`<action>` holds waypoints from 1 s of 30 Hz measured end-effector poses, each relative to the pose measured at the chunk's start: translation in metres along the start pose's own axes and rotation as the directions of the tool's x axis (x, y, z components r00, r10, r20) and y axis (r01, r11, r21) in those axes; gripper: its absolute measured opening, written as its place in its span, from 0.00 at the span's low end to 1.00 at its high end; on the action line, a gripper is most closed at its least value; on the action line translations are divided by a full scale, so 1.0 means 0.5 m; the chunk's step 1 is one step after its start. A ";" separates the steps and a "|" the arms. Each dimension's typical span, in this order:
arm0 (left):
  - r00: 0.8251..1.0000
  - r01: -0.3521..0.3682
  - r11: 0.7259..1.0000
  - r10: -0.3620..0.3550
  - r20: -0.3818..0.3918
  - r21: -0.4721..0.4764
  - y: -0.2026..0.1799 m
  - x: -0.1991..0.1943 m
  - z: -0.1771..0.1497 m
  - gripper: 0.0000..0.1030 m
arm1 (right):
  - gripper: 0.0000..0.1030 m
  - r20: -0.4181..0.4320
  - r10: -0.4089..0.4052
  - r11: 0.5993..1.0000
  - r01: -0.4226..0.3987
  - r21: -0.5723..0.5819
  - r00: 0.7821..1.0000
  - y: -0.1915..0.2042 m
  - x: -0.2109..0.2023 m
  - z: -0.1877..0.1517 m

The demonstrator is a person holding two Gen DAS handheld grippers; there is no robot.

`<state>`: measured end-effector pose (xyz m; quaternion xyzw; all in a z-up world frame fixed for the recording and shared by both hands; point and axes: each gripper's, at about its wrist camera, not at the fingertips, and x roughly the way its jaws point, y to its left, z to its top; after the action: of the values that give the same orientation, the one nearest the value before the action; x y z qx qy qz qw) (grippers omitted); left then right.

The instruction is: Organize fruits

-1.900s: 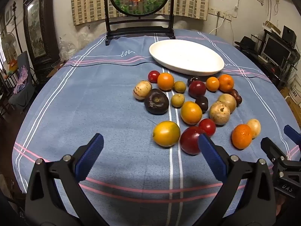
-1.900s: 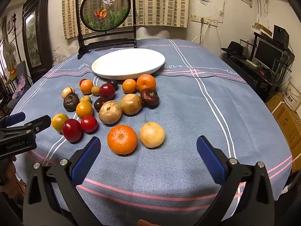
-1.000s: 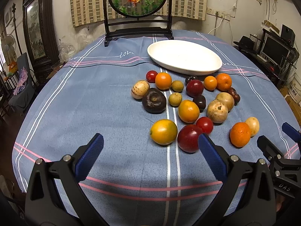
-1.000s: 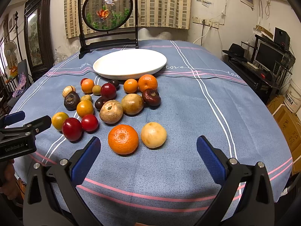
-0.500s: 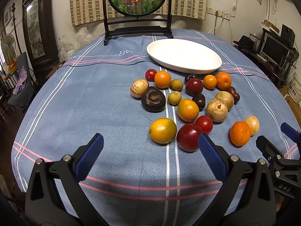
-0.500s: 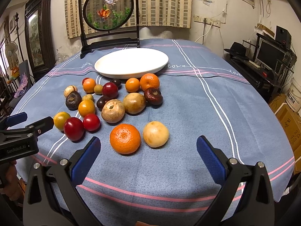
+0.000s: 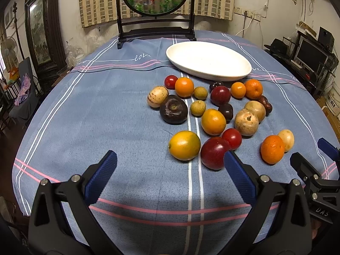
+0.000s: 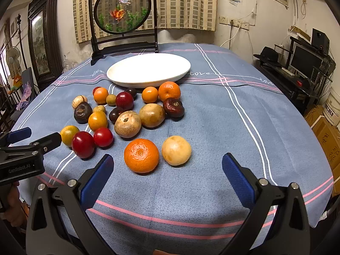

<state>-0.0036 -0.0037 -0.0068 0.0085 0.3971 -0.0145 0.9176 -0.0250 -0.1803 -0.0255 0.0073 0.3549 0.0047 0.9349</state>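
Both grippers hover spread and empty; the right gripper (image 8: 166,177) should straddle the near dimpled orange mandarin (image 8: 141,155); the left gripper (image 7: 170,172) waits; empty white oval plate (image 8: 148,70) far.

- Blue cloth with pink and white stripes (image 7: 106,116), spread beneath both grippers
- Dark-framed round goldfish screen (image 8: 122,12), far ahead
- Black monitor (image 8: 303,59), off right
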 end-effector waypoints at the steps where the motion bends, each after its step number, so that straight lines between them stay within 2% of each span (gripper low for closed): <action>1: 1.000 0.000 1.000 0.000 -0.001 0.000 0.000 0.000 0.000 0.98 | 0.99 -0.001 0.000 1.000 0.000 0.001 1.000 0.000 0.001 0.000; 23: 0.999 -0.016 1.000 0.017 -0.043 0.012 0.010 0.029 -0.012 0.98 | 0.99 -0.056 0.020 0.999 -0.022 -0.044 0.998 -0.015 0.025 -0.009; 30: 0.998 -0.004 1.000 0.005 -0.060 0.013 0.013 0.042 -0.013 0.98 | 0.99 -0.097 0.055 0.998 -0.054 0.020 0.994 -0.054 0.037 -0.004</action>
<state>0.0062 0.0023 -0.0266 0.0157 0.4242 -0.0146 0.9053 -0.0125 -0.2070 -0.0396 0.0249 0.3998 0.0276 0.9159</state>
